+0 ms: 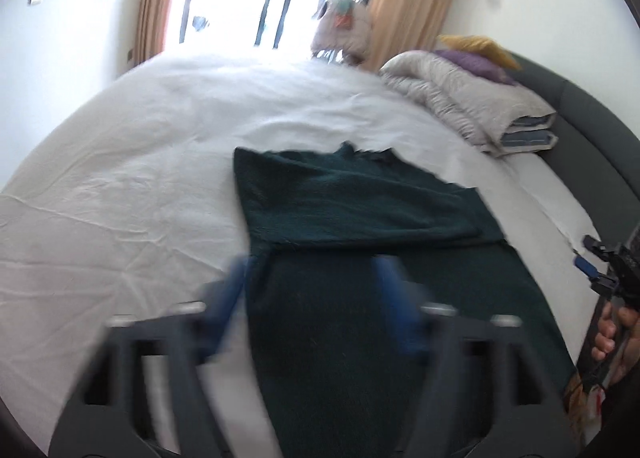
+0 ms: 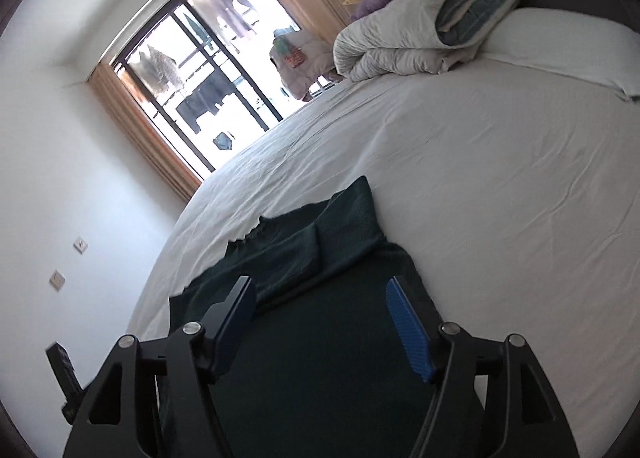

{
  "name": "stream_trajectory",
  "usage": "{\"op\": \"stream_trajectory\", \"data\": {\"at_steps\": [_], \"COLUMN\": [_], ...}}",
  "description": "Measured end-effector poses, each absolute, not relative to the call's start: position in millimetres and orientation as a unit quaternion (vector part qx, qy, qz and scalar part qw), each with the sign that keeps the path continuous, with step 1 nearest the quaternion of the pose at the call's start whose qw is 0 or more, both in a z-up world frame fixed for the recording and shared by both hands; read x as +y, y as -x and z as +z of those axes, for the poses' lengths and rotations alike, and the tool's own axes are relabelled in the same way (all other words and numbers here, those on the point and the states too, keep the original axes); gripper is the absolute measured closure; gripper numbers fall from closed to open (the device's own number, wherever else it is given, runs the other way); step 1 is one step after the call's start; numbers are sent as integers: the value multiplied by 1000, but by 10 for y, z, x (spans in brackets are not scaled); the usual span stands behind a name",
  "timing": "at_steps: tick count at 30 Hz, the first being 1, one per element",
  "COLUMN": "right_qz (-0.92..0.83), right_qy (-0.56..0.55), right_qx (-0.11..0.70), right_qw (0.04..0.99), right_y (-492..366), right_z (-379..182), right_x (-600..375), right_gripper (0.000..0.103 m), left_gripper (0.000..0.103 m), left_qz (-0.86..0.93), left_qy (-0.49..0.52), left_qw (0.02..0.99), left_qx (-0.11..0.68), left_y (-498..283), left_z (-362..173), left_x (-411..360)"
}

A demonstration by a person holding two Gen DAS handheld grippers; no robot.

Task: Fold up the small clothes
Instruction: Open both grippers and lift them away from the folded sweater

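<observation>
A dark green knit garment [image 1: 360,218] [image 2: 320,298] lies flat on the white bed sheet [image 1: 140,178], both sleeves folded across its upper part, lower body spread out

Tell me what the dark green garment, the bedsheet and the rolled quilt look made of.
Dark green garment: seems a matte knit or fleece; nubby surface, soft folds.
Bedsheet: likely woven cotton, matte; fine sharp creases.
Rolled quilt: looks like padded, quilted fabric with slight sheen; puffy stitched ridges.

Matt dark-green knit garment [image 1: 360,198] lies on a smooth, faintly creased white cotton sheet [image 1: 140,162].
</observation>
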State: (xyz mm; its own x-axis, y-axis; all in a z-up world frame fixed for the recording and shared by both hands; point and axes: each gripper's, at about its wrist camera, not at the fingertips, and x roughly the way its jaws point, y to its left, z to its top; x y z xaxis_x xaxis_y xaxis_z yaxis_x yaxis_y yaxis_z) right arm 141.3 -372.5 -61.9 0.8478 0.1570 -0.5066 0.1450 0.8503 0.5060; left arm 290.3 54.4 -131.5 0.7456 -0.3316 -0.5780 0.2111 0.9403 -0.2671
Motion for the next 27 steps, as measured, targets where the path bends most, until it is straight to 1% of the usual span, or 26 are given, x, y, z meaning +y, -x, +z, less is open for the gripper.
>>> {"op": "stream_trajectory", "data": {"at_steps": [2, 5, 6, 7, 8, 11, 15, 17, 20, 23, 25, 27], "right_qz": [-5, -12, -15, -18, -19, -26, -16, -19, -24, -17, -21, -25], "right_qy": [-239, -213, -199, -181, -170, -140, -179, -175, -132, -70, -40, -43], "right_qx": [270, 252, 246, 236, 229, 220, 215, 217, 232, 253, 254, 258], "right_qw": [933, 944, 948, 954, 958, 965, 960, 960, 963, 965, 966, 965], "right_y": [-1153, -745, -603, -474, -346, -138, -136, -152, -130, -29, 54, 107], "right_z": [-572, -564, -563, -557, -584, -572, -511, -496, -536, -617, -670, -712], "right_x": [-3569, -3383, -3293, -3207, -3164, -3006, -2985, -2950, -2831, -2680, -2631, -2659], "right_gripper": [29, 11, 8, 1, 0, 0, 0, 0, 0, 0, 0, 0], "left_gripper": [10, 9, 9, 9, 9, 9, 9, 9, 9, 9, 9, 9], "left_qz": [-160, -187, -194, -204, -218, -229, -241, -251, -245, -220, -214, -210], "left_qy": [79, 30, 13, -8, -39, -130, -205, -247, -324, -417, -454, -477], "left_qw": [944, 949, 950, 950, 947, 939, 923, 912, 894, 869, 856, 846], "left_qx": [277, 253, 244, 236, 232, 222, 217, 211, 191, 150, 127, 113], "left_y": [-2482, -1983, -1816, -1643, -1464, -997, -480, -262, -44, 134, 191, 233], "left_z": [-1194, -1127, -1124, -1133, -1160, -1303, -1607, -1767, -2015, -2282, -2392, -2477], "left_x": [489, 338, 290, 231, 165, 10, -107, -155, -235, -351, -386, -395]}}
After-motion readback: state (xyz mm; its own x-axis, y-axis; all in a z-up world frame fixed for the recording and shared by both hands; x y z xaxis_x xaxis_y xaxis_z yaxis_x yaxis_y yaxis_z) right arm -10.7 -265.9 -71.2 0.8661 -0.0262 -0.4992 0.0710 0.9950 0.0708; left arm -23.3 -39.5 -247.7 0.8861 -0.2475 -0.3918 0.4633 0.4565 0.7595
